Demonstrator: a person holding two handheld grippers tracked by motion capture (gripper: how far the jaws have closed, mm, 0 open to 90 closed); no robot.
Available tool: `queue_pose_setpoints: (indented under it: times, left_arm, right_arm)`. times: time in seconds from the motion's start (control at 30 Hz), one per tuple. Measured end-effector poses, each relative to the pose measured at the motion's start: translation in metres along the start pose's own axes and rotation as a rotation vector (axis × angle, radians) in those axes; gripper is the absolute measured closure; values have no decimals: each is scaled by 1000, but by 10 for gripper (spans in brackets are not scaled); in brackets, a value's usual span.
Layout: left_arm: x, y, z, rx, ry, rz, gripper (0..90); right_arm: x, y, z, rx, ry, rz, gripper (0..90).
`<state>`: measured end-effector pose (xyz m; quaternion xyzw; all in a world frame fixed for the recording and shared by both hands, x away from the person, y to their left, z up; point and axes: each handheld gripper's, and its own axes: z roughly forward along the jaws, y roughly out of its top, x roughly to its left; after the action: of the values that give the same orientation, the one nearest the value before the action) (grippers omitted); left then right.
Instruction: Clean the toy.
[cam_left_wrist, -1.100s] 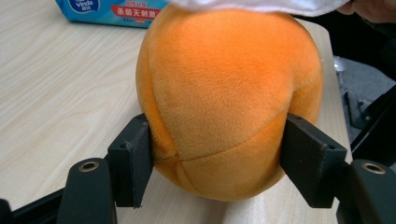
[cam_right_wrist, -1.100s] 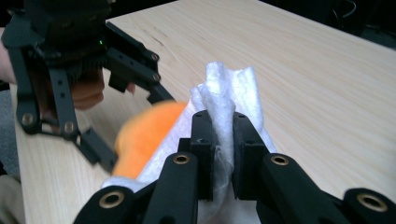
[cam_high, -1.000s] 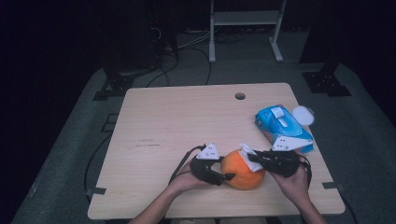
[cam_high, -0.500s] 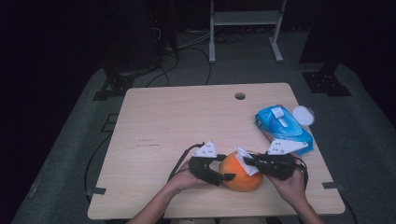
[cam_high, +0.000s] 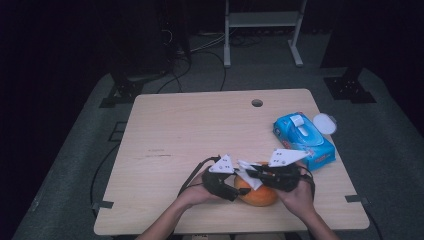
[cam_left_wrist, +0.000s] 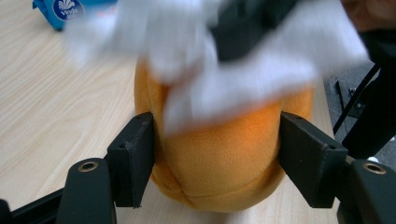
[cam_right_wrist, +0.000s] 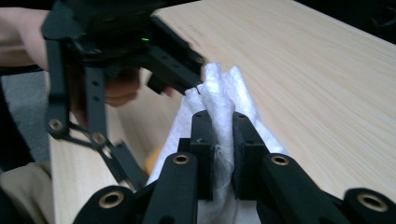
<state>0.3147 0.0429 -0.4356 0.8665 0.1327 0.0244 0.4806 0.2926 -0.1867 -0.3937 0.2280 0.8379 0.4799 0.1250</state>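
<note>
Orange plush ball (cam_high: 257, 192) rested near the front edge of the wooden desk (cam_high: 190, 130), clamped at its sides between the jaws of the left tool (cam_left_wrist: 215, 154). Right tool (cam_right_wrist: 219, 135) closed tight on a white tissue (cam_right_wrist: 224, 93), pressed against the top of the ball, blurred in the left gripper view. Blue tissue pack (cam_high: 303, 140) lay near the desk's right edge, close behind the right tool, white round lid (cam_high: 324, 123) touching its far side.
</note>
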Motion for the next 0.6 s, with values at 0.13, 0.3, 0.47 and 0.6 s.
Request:
queue_pose_setpoints:
  times: [0.13, 0.3, 0.47, 0.6]
  left_arm:
    - [4, -4, -2, 6, -11, -12, 313]
    - [5, -5, -2, -6, -40, -18, 291]
    - [10, -4, -4, -15, -95, -49, 131]
    - [9, -3, 0, -24, -104, -59, 89]
  right_arm:
    - [-13, -12, -18, -8, -33, 49, 800]
    - [-23, -27, -32, -26, -11, 113, 799]
    - [-19, -31, -29, -24, 27, 103, 799]
    - [-13, -30, -25, -18, 53, 87, 799]
